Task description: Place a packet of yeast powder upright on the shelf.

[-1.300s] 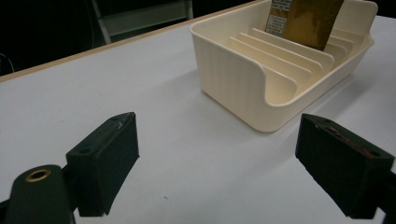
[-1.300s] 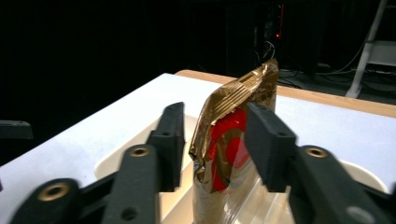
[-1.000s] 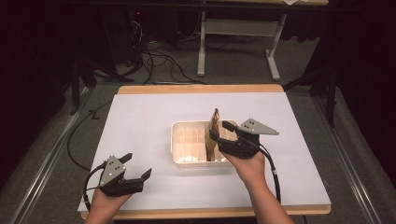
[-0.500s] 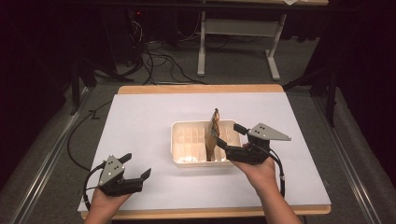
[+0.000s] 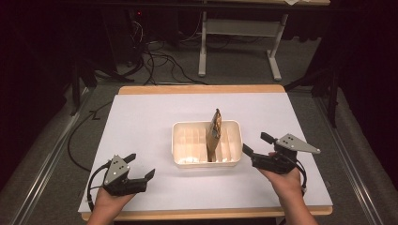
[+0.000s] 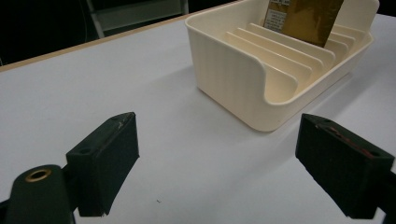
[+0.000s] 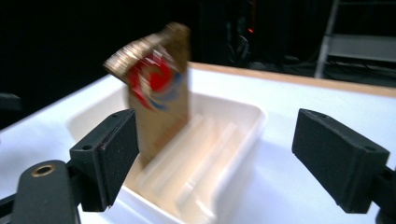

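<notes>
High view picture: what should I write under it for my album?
A brown packet stands upright in a cream slotted tray while the right gripper and left gripper rest open on the white table.

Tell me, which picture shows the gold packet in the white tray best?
The right gripper view: the gold packet faces it, showing a red and blue design, though blurred. The high view shows it edge-on, upright in the white tray. The left gripper view cuts off its top.
</notes>
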Tool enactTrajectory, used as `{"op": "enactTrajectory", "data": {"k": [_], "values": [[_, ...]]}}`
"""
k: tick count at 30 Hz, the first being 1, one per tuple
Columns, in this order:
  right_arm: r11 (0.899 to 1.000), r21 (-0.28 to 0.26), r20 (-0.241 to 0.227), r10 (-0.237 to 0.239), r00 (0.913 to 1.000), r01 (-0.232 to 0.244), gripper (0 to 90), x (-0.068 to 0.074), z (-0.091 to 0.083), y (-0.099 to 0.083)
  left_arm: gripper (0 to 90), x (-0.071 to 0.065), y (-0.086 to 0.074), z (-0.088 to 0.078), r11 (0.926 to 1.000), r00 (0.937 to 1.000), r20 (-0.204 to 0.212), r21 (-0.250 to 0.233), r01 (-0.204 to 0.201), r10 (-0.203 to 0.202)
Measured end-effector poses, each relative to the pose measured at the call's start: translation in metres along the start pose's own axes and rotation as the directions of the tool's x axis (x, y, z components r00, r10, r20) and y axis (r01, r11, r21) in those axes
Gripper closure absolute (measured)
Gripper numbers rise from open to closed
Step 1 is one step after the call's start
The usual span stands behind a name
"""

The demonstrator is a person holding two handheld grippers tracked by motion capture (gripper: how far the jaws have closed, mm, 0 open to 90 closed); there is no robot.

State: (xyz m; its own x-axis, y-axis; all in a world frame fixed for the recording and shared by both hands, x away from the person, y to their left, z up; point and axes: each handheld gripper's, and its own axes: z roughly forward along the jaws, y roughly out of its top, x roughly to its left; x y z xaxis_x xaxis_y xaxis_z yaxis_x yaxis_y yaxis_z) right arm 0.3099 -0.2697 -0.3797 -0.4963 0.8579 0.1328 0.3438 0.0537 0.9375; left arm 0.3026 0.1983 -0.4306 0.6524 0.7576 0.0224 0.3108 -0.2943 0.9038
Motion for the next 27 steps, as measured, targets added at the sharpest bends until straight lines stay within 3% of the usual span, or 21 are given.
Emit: {"op": "enactTrajectory", "data": {"k": [3,8,12,14,16,17,20,24,27], "values": [[1.0,0.013,0.035,-0.002,0.9994,0.001,11.9,-0.014,-0.008,-0.009,13.7,0.001,0.0,0.0,0.9999,0.9999,-0.003,-0.007,0.011,-0.011],[0.999,0.035,0.108,0.037,0.9935,-0.041,8.6,-0.039,-0.03,-0.028,13.7,-0.001,0.001,0.0,1.0,1.0,-0.005,-0.001,0.001,-0.001],[0.997,0.033,0.164,0.061,0.9846,-0.067,7.3,-0.054,-0.05,-0.049,13.7,-0.003,0.0,0.0,0.9999,0.9999,-0.011,0.013,-0.011,0.011],[0.998,0.019,0.21,0.059,0.9759,-0.065,9.9,-0.06,-0.06,-0.073,13.7,-0.003,0.0,0.002,0.9998,0.9999,-0.014,0.019,-0.002,0.003],[0.99,0.08,0.186,0.104,0.977,-0.12,7.9,-0.068,-0.062,-0.083,13.7,-0.004,0.0,0.004,0.9995,0.9998,-0.017,0.03,-0.009,0.01],[0.989,0.089,0.197,0.101,0.9751,-0.12,8.4,-0.071,-0.064,-0.084,13.7,-0.004,-0.001,0.005,0.9991,0.9997,-0.019,0.039,-0.015,0.015],[0.989,0.071,0.2,0.111,0.9736,-0.127,8.7,-0.072,-0.063,-0.085,13.7,-0.004,-0.002,0.006,0.9987,0.9995,-0.028,0.05,-0.009,0.011],[0.993,0.082,0.177,0.071,0.9817,-0.087,8.7,-0.068,-0.058,-0.084,13.7,-0.006,-0.003,0.009,0.9979,0.9994,-0.031,0.063,-0.013,0.015],[0.993,0.084,0.165,0.071,0.9837,-0.086,8.7,-0.067,-0.057,-0.084,13.7,-0.007,-0.003,0.009,0.9978,0.9995,-0.029,0.066,-0.012,0.014]]}}
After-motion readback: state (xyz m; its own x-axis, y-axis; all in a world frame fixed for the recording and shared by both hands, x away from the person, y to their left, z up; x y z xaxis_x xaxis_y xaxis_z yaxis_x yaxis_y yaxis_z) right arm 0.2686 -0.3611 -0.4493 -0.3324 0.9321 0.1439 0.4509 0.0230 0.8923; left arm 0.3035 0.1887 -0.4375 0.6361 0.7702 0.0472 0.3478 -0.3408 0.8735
